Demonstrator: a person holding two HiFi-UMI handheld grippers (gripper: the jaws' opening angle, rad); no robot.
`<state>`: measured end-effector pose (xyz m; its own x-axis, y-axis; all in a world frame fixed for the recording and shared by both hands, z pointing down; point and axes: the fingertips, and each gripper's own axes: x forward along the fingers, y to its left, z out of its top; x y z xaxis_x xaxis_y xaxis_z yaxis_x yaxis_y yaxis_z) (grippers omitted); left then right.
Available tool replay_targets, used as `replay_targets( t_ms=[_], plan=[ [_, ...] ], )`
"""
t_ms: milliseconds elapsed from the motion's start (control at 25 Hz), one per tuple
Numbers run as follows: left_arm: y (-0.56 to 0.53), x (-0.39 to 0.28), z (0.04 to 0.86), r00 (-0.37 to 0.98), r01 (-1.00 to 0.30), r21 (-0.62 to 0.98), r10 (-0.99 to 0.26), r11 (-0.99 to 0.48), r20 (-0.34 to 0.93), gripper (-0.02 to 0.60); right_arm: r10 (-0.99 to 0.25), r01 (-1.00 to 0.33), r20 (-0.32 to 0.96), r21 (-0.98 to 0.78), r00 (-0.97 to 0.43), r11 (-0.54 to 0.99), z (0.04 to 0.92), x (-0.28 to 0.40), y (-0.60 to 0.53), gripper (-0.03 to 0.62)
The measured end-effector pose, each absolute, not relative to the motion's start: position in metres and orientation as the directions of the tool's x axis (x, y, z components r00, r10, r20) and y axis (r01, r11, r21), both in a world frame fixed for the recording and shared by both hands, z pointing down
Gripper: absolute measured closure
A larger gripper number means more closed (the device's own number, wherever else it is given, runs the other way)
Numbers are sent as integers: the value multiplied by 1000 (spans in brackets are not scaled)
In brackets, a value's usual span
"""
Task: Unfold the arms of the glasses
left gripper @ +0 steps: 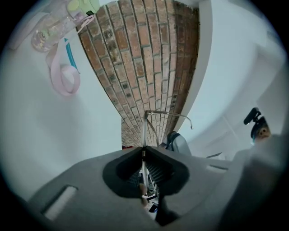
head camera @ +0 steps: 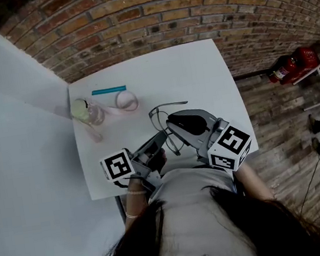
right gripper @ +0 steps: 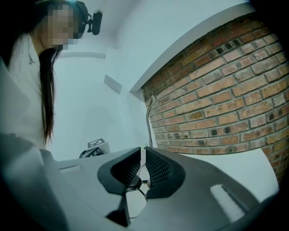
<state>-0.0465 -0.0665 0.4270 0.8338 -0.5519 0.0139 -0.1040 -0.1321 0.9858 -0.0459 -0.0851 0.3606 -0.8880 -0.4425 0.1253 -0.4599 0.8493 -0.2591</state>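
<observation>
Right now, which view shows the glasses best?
The head view: the glasses show nearly whole above the table. The left gripper view shows only one thin arm rising from shut jaws; the right gripper view shows an arm and part of a lens.

Left hand-held gripper (left gripper: 143, 152) and right hand-held gripper (right gripper: 142, 152), both pinched on glasses (head camera: 168, 105)

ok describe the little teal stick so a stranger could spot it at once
Look at the white square table in front of the brick wall, at its far left corner. The teal stick lies there, beyond the pale pink ribbon loop and clear bottle; it alone is straight and teal.
</observation>
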Motion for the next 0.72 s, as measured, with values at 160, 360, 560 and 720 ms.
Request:
replay_targets(
  t_ms=[160, 360, 560, 720],
  plan=[
    [-68, -47, 426, 827, -112, 983, -561, -143, 13, 560, -426, -451, 149, -270, -893, 851, 368, -51, -84, 554],
    [-69, -49, 424, 825, -121, 980, -565, -160, 10, 560, -407, -441, 175, -284, -897, 851, 375, -60, -84, 543],
    [-69, -52, 429, 818, -177, 965, -575, -192, 36, 560, -400, -439, 182, -303, -898, 846, 377, -64, -84, 539],
    [-74, -57, 428, 814, -256, 921, -580, -292, 42, 560, -392, -435, 190, -317, -900, 843, 380, -65, -85, 537]
  ],
)
